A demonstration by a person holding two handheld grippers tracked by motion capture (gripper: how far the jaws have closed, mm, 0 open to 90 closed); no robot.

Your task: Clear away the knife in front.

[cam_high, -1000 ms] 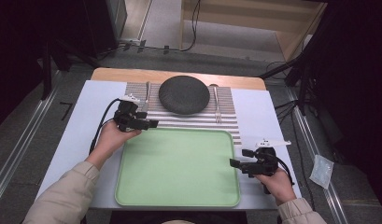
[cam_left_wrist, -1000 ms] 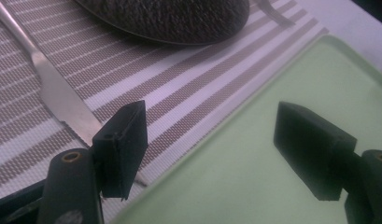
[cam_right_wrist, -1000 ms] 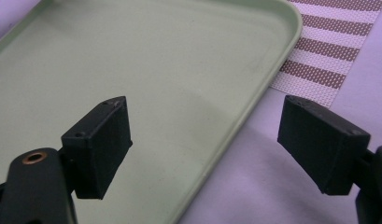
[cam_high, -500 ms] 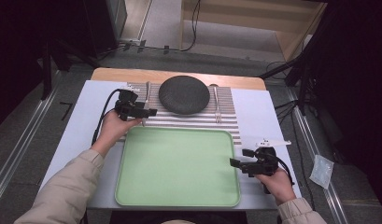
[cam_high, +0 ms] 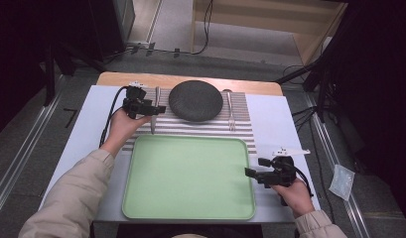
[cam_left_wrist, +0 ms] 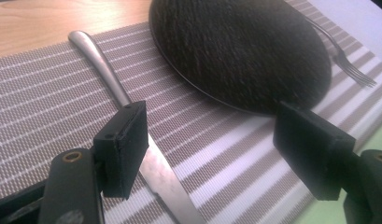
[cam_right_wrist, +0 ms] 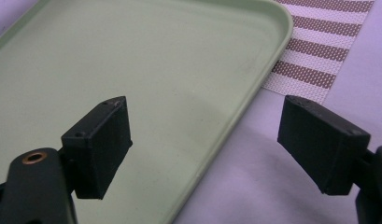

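**Left gripper over the knife**

Nearest us, our right gripper (cam_high: pixel 254 173) hovers at the green tray's (cam_high: pixel 190 178) right edge, jaws wide, holding nothing. Further out, our left gripper (cam_left_wrist: pixel 212 140), jaws wide, straddles the knife (cam_left_wrist: pixel 132 121) on the striped placemat (cam_high: pixel 200 126), beside the dark plate (cam_high: pixel 195 100).

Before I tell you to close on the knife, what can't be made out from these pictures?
- Knife tip: left gripper view, cut off by the bottom edge; part of the blade hidden behind one jaw.
- Whether the left gripper touches the knife: high view, too small to tell.
- Fork handle: left gripper view, hidden behind the dark plate.
- Tray near side: right gripper view, cut off by the edges.
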